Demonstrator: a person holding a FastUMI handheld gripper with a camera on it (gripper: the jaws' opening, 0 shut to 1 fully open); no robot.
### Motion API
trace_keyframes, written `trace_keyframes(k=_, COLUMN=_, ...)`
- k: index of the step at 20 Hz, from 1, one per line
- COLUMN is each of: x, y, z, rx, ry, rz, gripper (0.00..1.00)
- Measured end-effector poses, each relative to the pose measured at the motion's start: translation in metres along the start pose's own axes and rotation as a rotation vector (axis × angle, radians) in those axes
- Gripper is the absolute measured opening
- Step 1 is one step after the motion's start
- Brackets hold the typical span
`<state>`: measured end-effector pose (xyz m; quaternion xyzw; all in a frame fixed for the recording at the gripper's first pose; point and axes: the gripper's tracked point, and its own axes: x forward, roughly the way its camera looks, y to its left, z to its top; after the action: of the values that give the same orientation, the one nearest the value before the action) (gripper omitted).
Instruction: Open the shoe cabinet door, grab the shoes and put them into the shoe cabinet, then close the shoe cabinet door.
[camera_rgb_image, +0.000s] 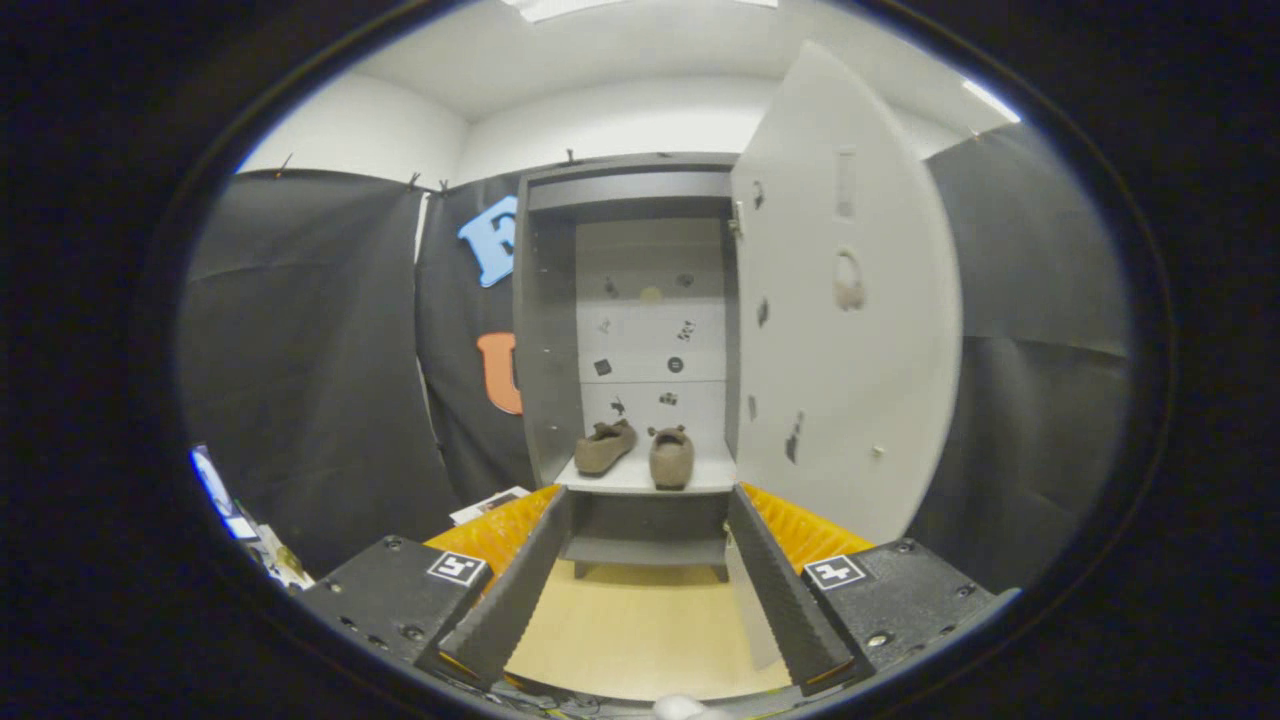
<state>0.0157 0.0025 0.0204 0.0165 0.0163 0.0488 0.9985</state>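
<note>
The grey shoe cabinet (548, 330) stands straight ahead with its door (845, 300) swung wide open to the right. Two brown shoes sit side by side on its lower shelf (640, 482): the left shoe (605, 447) is angled, the right shoe (671, 457) points toward me. My gripper (648, 505) is open and holds nothing; its fingers frame the shelf front from some distance back, well short of the cabinet. The open door hangs just beyond the right finger (785, 590).
Light wooden floor (640, 630) lies between me and the cabinet. Black cloth walls close in on both sides. Some papers (487, 505) lie on the floor left of the cabinet's base, and a few small items (250, 535) sit at the far left.
</note>
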Motion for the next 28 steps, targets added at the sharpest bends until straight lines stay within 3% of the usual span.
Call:
trace_keyframes(k=5, x=-0.033, y=-0.109, z=-0.012, rx=0.002, ry=0.009, rz=-0.207, gripper=1.0)
trace_keyframes(k=11, x=-0.033, y=-0.188, z=-0.023, rx=0.044, ry=0.04, rz=-0.304, gripper=1.0)
trace_keyframes(k=15, x=-0.008, y=-0.209, z=-0.031, rx=0.043, ry=0.031, rz=-0.268, gripper=1.0)
trace_keyframes(k=22, x=0.047, y=-0.209, z=-0.02, rx=-0.005, ry=-0.003, rz=-0.091, gripper=1.0)
trace_keyframes(k=28, x=0.064, y=-0.196, z=-0.013, rx=-0.003, ry=0.012, rz=0.031, gripper=0.98)
